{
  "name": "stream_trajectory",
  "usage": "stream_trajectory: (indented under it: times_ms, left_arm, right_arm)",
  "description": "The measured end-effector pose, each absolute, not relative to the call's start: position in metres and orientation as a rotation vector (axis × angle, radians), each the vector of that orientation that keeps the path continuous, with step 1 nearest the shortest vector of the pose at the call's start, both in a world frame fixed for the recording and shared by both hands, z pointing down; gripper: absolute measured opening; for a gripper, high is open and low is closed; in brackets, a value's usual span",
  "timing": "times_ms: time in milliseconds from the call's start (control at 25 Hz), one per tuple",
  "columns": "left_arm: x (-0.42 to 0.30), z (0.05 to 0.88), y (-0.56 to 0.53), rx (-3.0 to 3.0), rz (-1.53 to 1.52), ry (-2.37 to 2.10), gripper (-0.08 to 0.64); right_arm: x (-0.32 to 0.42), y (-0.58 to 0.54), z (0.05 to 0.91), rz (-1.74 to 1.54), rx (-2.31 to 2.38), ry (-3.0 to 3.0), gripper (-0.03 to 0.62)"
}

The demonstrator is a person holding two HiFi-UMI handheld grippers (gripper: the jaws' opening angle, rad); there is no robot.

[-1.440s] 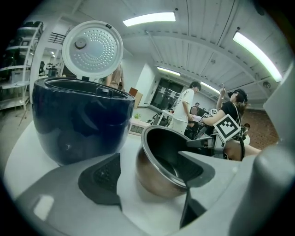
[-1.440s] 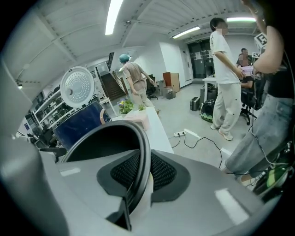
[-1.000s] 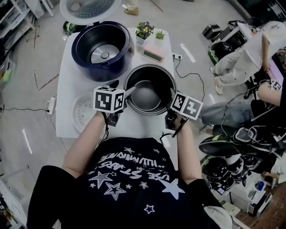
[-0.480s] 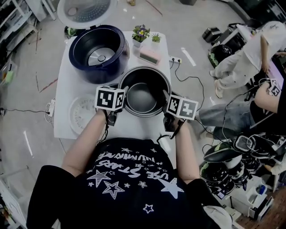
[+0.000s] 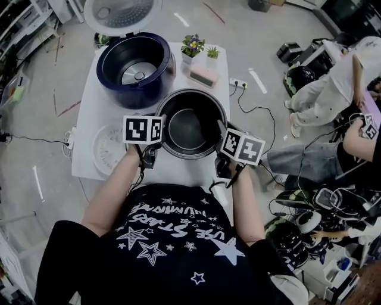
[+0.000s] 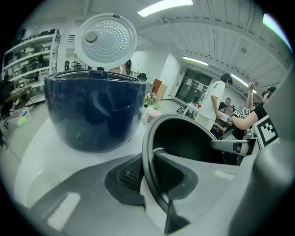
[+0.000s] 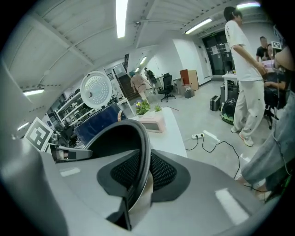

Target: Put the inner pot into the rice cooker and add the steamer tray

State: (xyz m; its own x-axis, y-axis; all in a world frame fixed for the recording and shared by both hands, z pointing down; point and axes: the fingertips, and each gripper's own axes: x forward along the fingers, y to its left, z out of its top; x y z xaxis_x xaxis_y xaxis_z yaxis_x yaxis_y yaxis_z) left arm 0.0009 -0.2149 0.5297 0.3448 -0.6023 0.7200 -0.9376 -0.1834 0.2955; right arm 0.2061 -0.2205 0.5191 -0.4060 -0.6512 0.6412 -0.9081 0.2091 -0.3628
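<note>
The dark inner pot (image 5: pixel 190 124) hangs over the white table (image 5: pixel 95 101), held by its rim on both sides. My left gripper (image 5: pixel 156 131) is shut on the pot's left rim (image 6: pixel 148 156). My right gripper (image 5: pixel 221 138) is shut on the right rim (image 7: pixel 144 161). The dark blue rice cooker (image 5: pixel 136 65) stands empty at the table's far left with its white lid (image 5: pixel 119 12) swung up, also seen as the rice cooker (image 6: pixel 94 110) in the left gripper view. The white steamer tray (image 5: pixel 109 148) lies flat at the table's left edge, beside my left forearm.
A small potted plant (image 5: pixel 193 44), a second little plant (image 5: pixel 212 52) and a pink box (image 5: pixel 203 75) stand at the table's far right. A power strip (image 5: pixel 238 83) and cable lie on the floor to the right. People (image 5: pixel 330 65) and bags are at the right.
Both grippers have carried the inner pot slightly away from me and up; it now sits closer to the rice cooker. The grip on the rim is unchanged.
</note>
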Motion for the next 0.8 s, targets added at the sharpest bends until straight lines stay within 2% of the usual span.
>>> stream_trajectory:
  times_ms: [800]
  left_arm:
    - [-0.009,0.422,-0.201,1.896,0.305,-1.565,0.058]
  right_arm:
    - [0.19,-0.24,0.385,0.656,1.32,-2.508,0.081]
